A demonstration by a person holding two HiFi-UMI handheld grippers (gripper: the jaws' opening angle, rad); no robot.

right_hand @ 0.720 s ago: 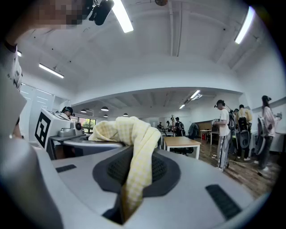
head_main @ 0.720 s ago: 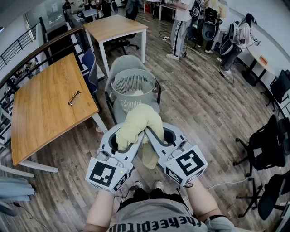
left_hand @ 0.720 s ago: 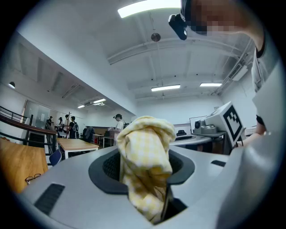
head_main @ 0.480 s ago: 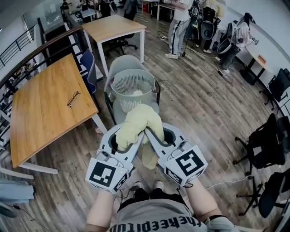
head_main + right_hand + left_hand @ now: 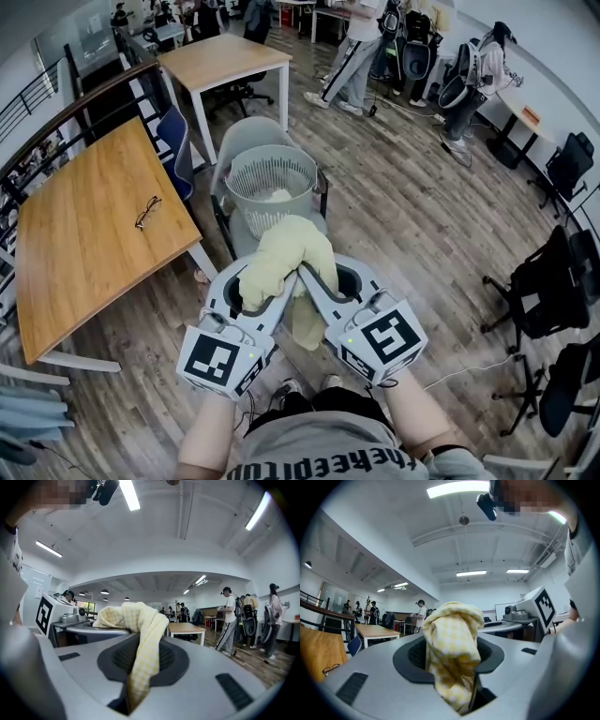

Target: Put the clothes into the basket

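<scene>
- Item: yellow checked garment (image 5: pixel 286 251), bunched. It sits at the centre of the head view, draped across both gripper tips, with a tail hanging down between them. It is off the floor and shows below the basket in the frame, not yet over it.
- Destination: pale slatted basket (image 5: pixel 246 187), upper centre of the head view, resting on a grey chair (image 5: pixel 246 136). Something pale already lies inside.
- Left gripper (image 5: pixel 452 648): jaws partly closed on a thick fold of the garment.
- Right gripper (image 5: pixel 140 653): jaws narrow, pinching a thinner fold of the same garment.
- Step in hand, as judged: carrying the garment to the basket.
- Method advised:
  - Keep both grips firm and move the two grippers as one, so the cloth neither stretches nor slips.
  - Bring the bundle high enough that the hanging tail clears the near rim.
  - Centre the bundle over the opening, then open both sets of jaws together.
- Risk: the tail could catch the rim or the chair back.
- Pose: both grippers are level and point forward, converging in a V with tips almost meeting. The forearms enter at the bottom centre of the frame, close to the body.
</scene>
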